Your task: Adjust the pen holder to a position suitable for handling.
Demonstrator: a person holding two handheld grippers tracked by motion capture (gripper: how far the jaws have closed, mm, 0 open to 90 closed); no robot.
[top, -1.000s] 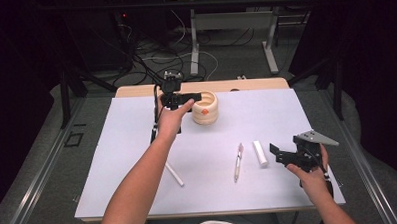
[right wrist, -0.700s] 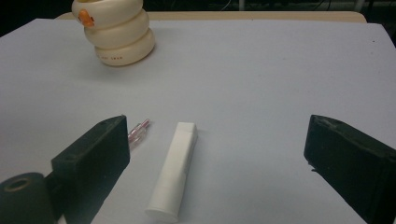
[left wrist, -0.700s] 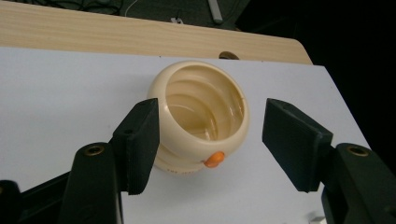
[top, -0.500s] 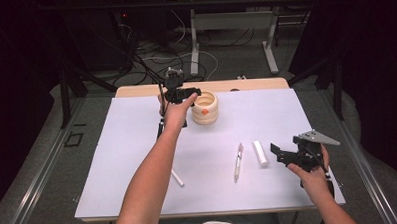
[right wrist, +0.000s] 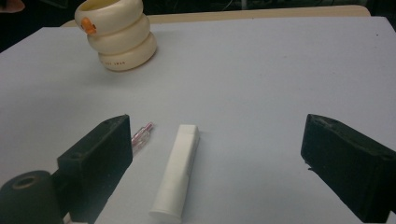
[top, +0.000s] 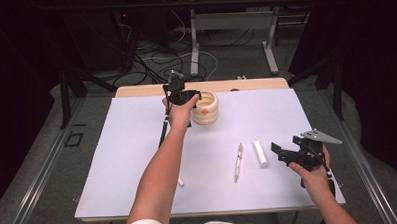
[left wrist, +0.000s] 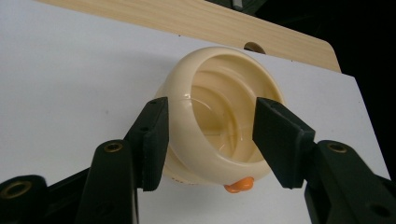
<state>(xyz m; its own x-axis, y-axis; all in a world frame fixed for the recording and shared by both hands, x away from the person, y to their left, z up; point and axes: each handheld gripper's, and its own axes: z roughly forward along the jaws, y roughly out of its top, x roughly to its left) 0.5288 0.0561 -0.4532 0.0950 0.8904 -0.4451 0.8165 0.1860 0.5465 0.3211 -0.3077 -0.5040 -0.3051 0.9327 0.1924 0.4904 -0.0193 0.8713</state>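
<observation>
**Left jaws at the cup rim, right jaws wide over the stick**

High view: you have one cream ribbed plastic cup [top: 206, 107] at the far edge of the white table sheet [top: 117, 145], one slim white pen [top: 238, 162], one short white cylindrical stick [top: 260, 153]. Your left gripper [top: 185, 97] sits at the cup; your right gripper [top: 284, 153] hovers beside the stick.

Left gripper view: the cup [left wrist: 219, 116] shows an orange tab [left wrist: 238, 185]; your jaws stand parted, one outside the wall, one inside, contact unclear.

Right gripper view: jaws wide apart, empty, the stick [right wrist: 177, 171] between them.

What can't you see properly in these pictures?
- Cream cup: in the left gripper view the left tool's black jaws cover both its sides.
- Small print on the cup's base, right gripper view: too small to read.
- Pen: right gripper view, mostly behind the right tool's jaw.
- White stick: high view, mostly under the forearm.
</observation>
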